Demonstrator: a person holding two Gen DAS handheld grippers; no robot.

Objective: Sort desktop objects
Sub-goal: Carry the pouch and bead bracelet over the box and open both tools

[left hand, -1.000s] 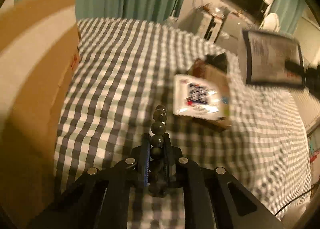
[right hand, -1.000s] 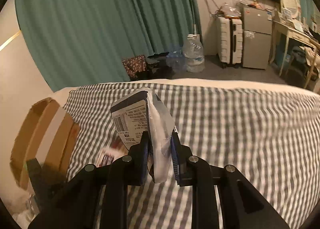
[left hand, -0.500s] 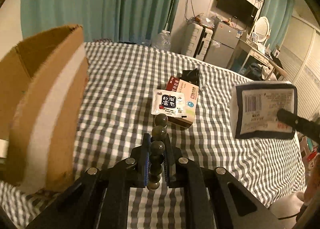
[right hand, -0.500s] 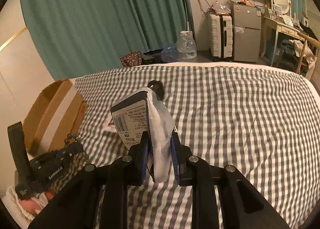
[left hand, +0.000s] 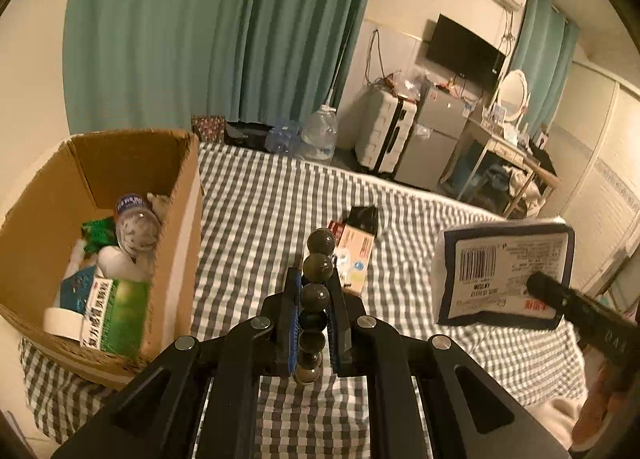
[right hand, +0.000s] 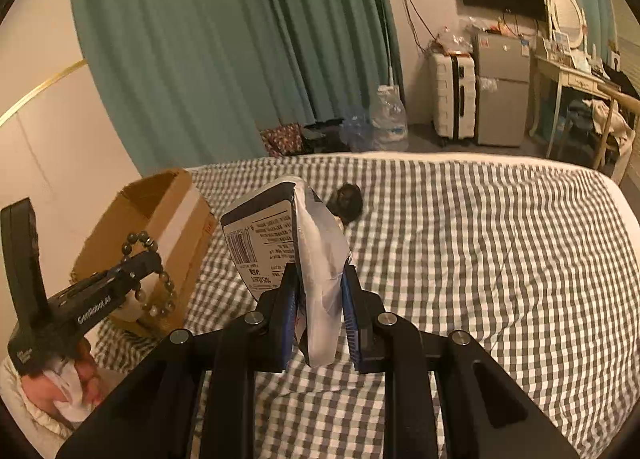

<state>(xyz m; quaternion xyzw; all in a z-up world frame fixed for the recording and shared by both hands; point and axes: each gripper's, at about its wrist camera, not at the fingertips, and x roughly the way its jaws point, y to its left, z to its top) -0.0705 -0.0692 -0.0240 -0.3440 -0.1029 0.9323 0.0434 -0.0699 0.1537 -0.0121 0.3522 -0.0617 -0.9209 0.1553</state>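
The left hand-held gripper (left hand: pixel 312 299) is pinching a string of dark round beads (left hand: pixel 316 271); the strand runs up between its blue-lined fingers and stands out past the tips. In the right wrist view the same beads (right hand: pixel 150 271) hang as a loop from that gripper (right hand: pixel 136 263), in front of the cardboard box. The right hand-held gripper (right hand: pixel 320 287) is pressed on a soft white packet (right hand: pixel 288 239) with a dark border and a barcode label; the packet rises above the fingertips and is held clear of the bed. From the left wrist view this packet (left hand: pixel 504 271) hangs in the air over the right side of the bed, with the right hand-held gripper (left hand: pixel 560 295) reaching in from the right edge.

The bed (left hand: pixel 256 211) is covered by a grey and white checked sheet. At its left edge stands an open cardboard box (left hand: pixel 176 243), already holding a plastic bottle (left hand: pixel 134 223), a green and white carton (left hand: pixel 116 307) and other white items. Near the middle of the bed, beyond the beads, lie a flat orange and white box (left hand: pixel 356 247) and a small black object (left hand: pixel 364 217) touching its far end.

Beyond the bed are teal curtains (left hand: pixel 224 31), a white suitcase (left hand: pixel 384 131), a small grey fridge (left hand: pixel 432 143) and a wall-mounted television (left hand: pixel 464 51).
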